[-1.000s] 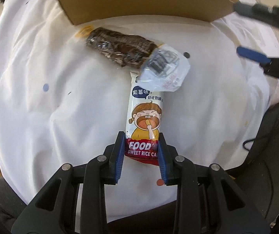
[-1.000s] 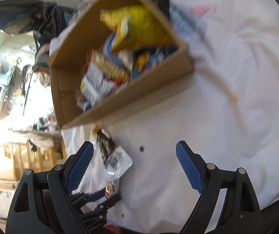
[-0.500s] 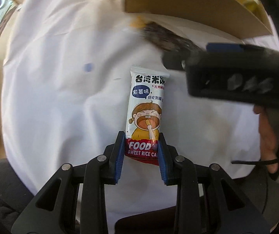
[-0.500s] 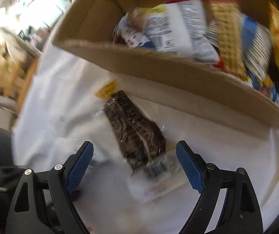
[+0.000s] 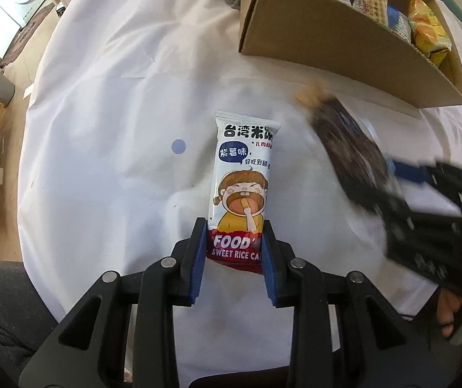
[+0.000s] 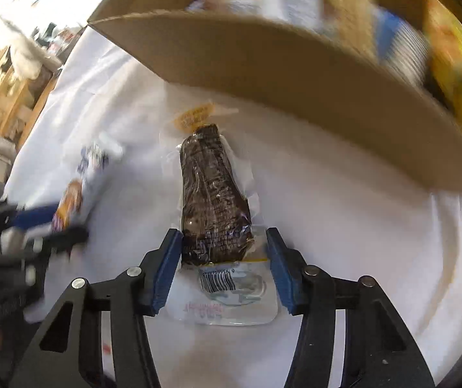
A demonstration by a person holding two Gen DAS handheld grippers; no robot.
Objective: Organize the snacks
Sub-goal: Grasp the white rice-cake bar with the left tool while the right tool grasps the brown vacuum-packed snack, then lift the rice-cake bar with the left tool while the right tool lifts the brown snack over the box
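On the white tablecloth (image 5: 108, 123): lines below run left to right across the left wrist view.
Blue dot: a round mark (image 5: 179, 146) printed on the cloth, just left of the rice cake packet.
Left gripper (image 5: 234, 252): both blue pads pressed against the red bottom end of the rice cake packet (image 5: 243, 187), holding it.
Rice cake packet: white wrapper with a cartoon child, pointing straight away from the gripper; whether it rests on the cloth or hangs just above it, cannot tell.
Dark snack pack (image 6: 213, 200): clear wrapper with a brown bar inside, lying on the cloth just in front of the box wall.
Right gripper (image 6: 222, 262): jaws narrowed around the near end of the dark snack pack; left pad touching the wrapper, right pad just beside it, so a firm grip cannot be told.
Cardboard box (image 5: 344, 42): open, at the far right, filled with several snack bags (image 5: 428, 32).
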